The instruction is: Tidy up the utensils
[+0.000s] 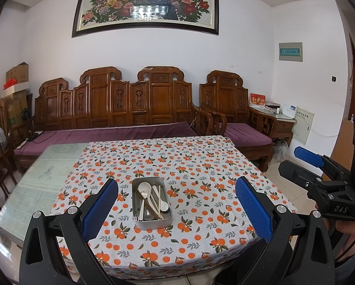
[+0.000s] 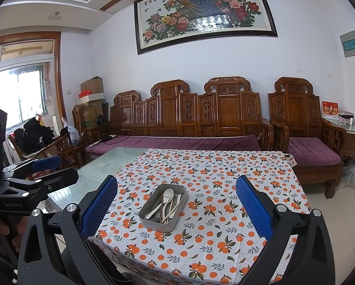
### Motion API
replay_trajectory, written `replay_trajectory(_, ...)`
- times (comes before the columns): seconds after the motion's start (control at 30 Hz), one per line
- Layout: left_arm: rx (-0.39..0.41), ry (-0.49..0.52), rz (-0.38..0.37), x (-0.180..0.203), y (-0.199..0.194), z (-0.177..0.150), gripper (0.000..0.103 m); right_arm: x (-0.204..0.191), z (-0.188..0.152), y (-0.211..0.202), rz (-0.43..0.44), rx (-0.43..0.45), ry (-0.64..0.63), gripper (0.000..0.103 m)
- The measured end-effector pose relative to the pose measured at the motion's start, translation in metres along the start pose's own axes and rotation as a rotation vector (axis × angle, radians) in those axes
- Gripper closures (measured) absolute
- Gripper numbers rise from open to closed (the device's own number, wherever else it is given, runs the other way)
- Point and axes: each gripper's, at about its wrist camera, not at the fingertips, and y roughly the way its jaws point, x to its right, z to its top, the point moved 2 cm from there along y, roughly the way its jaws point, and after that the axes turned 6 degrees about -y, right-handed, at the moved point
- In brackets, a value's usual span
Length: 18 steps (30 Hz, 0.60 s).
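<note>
While both grippers hang above the near table edge, jaws spread wide and empty, the metal tin (image 1: 152,201) sits mid-tablecloth (image 1: 201,166), holding white plastic spoons (image 1: 144,188), a fork (image 1: 145,196), chopsticks (image 1: 159,198) and perhaps steel cutlery. Left gripper (image 1: 176,207) and right gripper (image 2: 176,210) have blue dimpled pads (image 1: 253,206); the right reads "DAS", the left "GenRobot.AI".

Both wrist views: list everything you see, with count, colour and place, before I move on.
tin: one, grey metal, middle of the table
utensils: several, white spoons and fork, pale chopsticks, heaped in the tin
tablecloth: one, white with orange fruit, over most of the table
table: one, glass top bare at the left
bench: one, carved brown wood, purple cushion, by the wall
armchair: one, same wood, right of the bench
painting: one, peacock and flowers, on the wall
boxes: several, cardboard, left corner
left gripper: black, blue fingers, open
right gripper: same, open
</note>
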Motion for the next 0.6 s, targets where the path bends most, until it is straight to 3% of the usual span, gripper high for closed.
replay_trajectory(0.6,0.000,-0.003,0.001,-0.0004,-0.0010,0.0005,0.008,-0.0005,0.0003,0.0009,0.001,-0.001,0.001,0.003)
